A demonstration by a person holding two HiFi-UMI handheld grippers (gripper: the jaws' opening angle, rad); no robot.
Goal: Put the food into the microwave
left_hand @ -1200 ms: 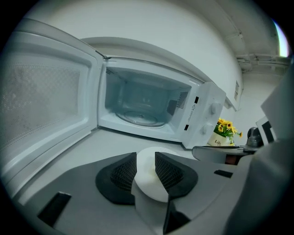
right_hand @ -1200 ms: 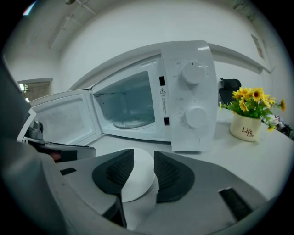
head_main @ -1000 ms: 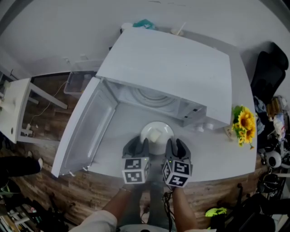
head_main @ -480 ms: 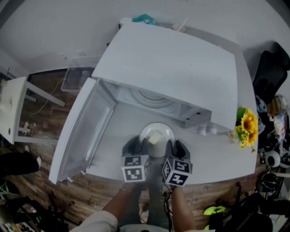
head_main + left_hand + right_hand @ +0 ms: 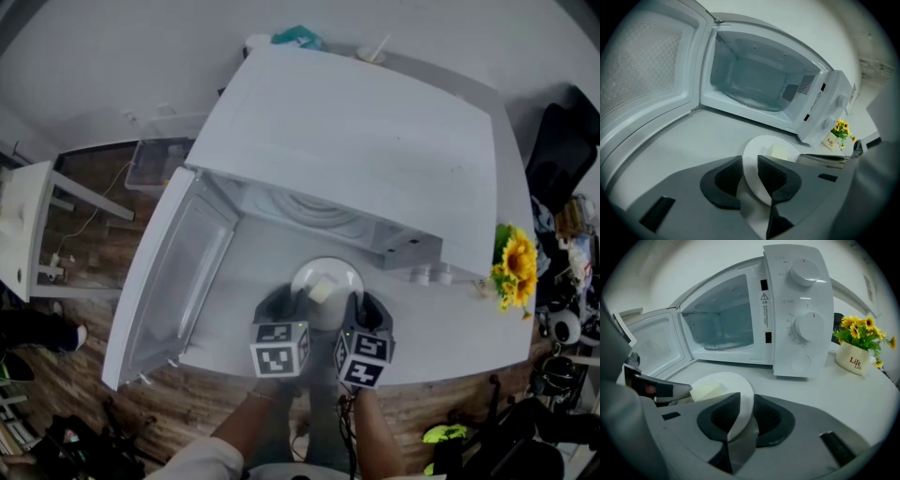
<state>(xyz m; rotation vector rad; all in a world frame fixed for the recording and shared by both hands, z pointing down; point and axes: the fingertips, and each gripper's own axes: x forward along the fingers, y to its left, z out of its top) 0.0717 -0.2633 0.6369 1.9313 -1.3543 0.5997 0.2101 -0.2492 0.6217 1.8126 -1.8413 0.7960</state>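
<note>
Gripping from 2 sides, the left gripper (image 5: 749,176) and the right gripper (image 5: 740,416) sit nearest the person, 1 on each edge of the 1 white plate (image 5: 345,272); the left jaws are closed onto the plate's rim, which fills the gap between the pads; the right jaws have just been closing and now pinch the opposite rim, with the thin edge caught between their pads; holding it at 2 opposite points looks meant to keep the flat plate level, so that the food does not slide when it is lifted.

On the plate lies 1 pale, blocky piece of food (image 5: 322,290), near the middle and between the 2 grippers; the plate appears to rest on the white worktop (image 5: 450,323), just in front of the oven opening, not yet inside.

Beyond it stands 1 microwave (image 5: 375,141), its 1 door (image 5: 173,272) swung wide to the left, leaving the cavity bare and free to receive the plate; 2 knobs (image 5: 805,272) sit on its control panel; to the right, well apart from the plate, stands 1 pot of yellow flowers (image 5: 855,357).
</note>
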